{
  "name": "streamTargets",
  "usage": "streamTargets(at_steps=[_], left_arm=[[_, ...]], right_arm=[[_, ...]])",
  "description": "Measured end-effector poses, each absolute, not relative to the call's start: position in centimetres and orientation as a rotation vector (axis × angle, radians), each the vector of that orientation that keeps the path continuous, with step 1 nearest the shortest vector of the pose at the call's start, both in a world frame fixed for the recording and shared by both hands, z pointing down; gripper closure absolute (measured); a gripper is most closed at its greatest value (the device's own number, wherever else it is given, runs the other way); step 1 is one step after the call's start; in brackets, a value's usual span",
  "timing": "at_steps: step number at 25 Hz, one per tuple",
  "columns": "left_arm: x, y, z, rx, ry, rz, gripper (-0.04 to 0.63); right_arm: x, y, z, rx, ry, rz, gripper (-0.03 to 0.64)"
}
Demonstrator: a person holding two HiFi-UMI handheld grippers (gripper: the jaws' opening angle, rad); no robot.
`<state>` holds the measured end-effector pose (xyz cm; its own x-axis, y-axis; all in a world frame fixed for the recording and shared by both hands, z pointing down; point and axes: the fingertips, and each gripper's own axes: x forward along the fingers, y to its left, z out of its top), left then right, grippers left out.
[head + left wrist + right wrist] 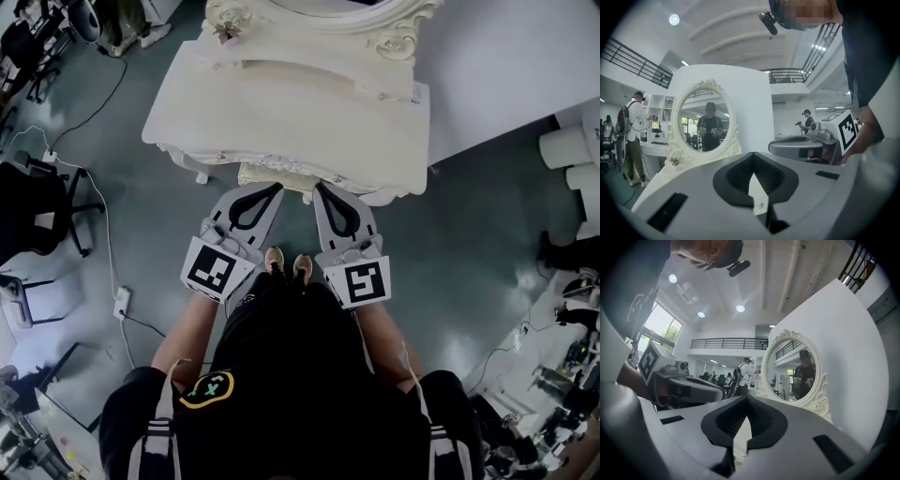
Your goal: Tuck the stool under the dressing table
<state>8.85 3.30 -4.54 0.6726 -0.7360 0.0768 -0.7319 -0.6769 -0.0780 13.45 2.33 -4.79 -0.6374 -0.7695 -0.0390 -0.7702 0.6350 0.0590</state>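
1. Two grippers are held side by side in front of the person, the left gripper (272, 192) and the right gripper (322, 190). Both point at the one dressing table (281, 103).
2. Both pairs of jaws are closed, tip against tip, with nothing gripped; each gripper view shows only a thin gap behind the meeting tips.
3. Two marker cubes show, one on each gripper: the left cube (214, 267) and the right cube (358, 281).
4. One stool (267, 176) sits under the front edge of the cream worktop. Only a narrow pale strip of it shows, and in the head view the jaw tips line up with that strip.
5. One oval mirror (704, 123) in a carved frame stands at the back of the worktop. It reflects one person in dark clothes and a cap.
6. Two shoes (275, 260) stand on the grey floor (469, 244) between the grippers, toes toward the stool.
7. One black office chair (37, 211) stands well apart at the left.
8. Two bystanders appear in the left gripper view: one with a backpack (633, 131) at the left and one far off (806, 119) at the right.
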Motion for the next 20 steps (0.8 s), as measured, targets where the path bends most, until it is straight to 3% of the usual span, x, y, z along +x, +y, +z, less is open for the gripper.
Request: streamTargets(at_steps=[20], left_arm=[[10.4,3.0,-5.1,-2.808,1.206,-0.165,0.577]], right_arm=[[14.1,2.1,-5.1,-1.307,2.849,0.161,0.597]])
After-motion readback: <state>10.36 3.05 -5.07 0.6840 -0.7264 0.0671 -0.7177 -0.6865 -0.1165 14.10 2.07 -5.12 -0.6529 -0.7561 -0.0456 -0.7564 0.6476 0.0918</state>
